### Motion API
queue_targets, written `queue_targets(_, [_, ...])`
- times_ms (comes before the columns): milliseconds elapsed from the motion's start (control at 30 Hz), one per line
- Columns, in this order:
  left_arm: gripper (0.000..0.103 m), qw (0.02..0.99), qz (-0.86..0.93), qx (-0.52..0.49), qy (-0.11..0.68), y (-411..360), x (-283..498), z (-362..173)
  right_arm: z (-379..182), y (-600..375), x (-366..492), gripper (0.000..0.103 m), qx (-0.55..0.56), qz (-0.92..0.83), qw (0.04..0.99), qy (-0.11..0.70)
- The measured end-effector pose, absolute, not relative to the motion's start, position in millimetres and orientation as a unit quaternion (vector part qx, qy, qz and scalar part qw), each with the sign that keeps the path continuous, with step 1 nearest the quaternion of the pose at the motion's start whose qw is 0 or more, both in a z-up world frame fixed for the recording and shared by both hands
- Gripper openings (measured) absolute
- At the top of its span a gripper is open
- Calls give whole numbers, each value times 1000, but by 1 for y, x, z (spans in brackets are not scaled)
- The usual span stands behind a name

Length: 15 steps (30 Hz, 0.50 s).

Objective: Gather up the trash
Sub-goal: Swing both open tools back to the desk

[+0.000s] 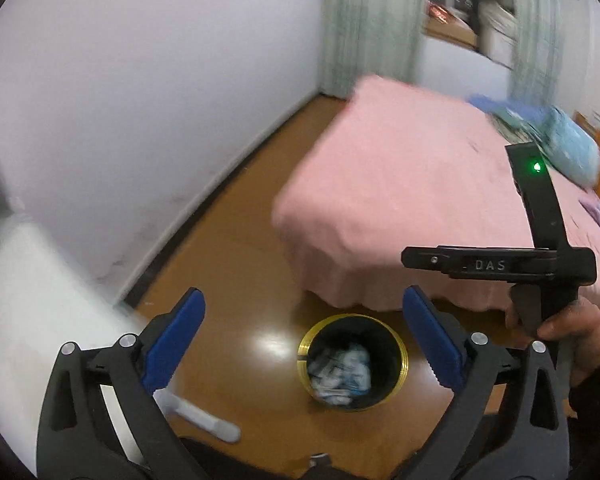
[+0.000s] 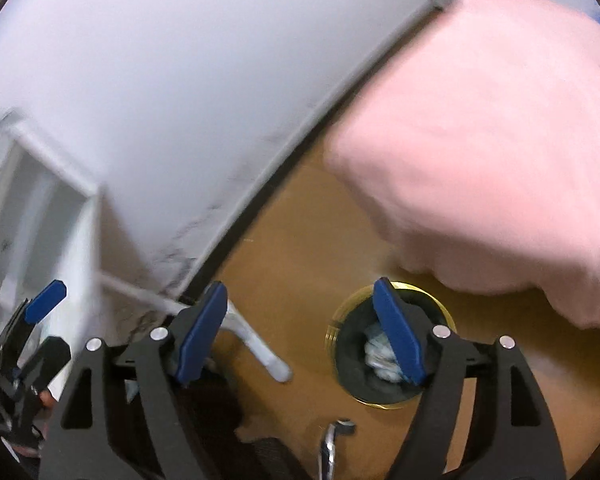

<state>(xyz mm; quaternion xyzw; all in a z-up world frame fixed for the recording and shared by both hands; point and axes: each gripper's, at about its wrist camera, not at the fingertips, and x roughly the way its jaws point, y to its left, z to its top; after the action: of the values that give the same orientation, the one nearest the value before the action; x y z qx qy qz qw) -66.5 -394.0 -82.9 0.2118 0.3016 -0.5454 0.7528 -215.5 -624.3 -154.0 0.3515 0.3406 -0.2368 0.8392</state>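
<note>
A black trash bin (image 1: 384, 344) with a gold rim stands on the wooden floor by the bed's corner; crumpled white and blue trash (image 1: 340, 372) lies inside. It also shows in the right wrist view (image 2: 350, 356), partly behind my right finger. My left gripper (image 1: 304, 340) is open and empty above and to the near side of the bin. My right gripper (image 2: 300, 332) is open and empty over the floor left of the bin. The right gripper's body shows in the left wrist view (image 1: 540, 268), held by a hand. The left gripper's blue finger (image 2: 46, 300) shows at the far left of the right wrist view.
A bed with a pink cover (image 1: 400, 200) fills the right side; blue bedding (image 1: 568, 144) lies on it. A white wall (image 1: 140, 100) runs along the left. White furniture (image 1: 24, 300) with a white leg (image 1: 204, 416) stands at the near left. A metal part (image 2: 332, 440) shows low down.
</note>
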Motion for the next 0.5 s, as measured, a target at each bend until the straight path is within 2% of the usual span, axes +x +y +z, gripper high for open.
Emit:
queue_targets(200, [96, 836, -411, 181, 316, -270, 23, -48, -100, -530, -93, 76, 251, -107, 895, 353])
queue_targets(500, [96, 901, -138, 122, 394, -53, 160, -69, -79, -320, 105, 78, 92, 105, 901, 412])
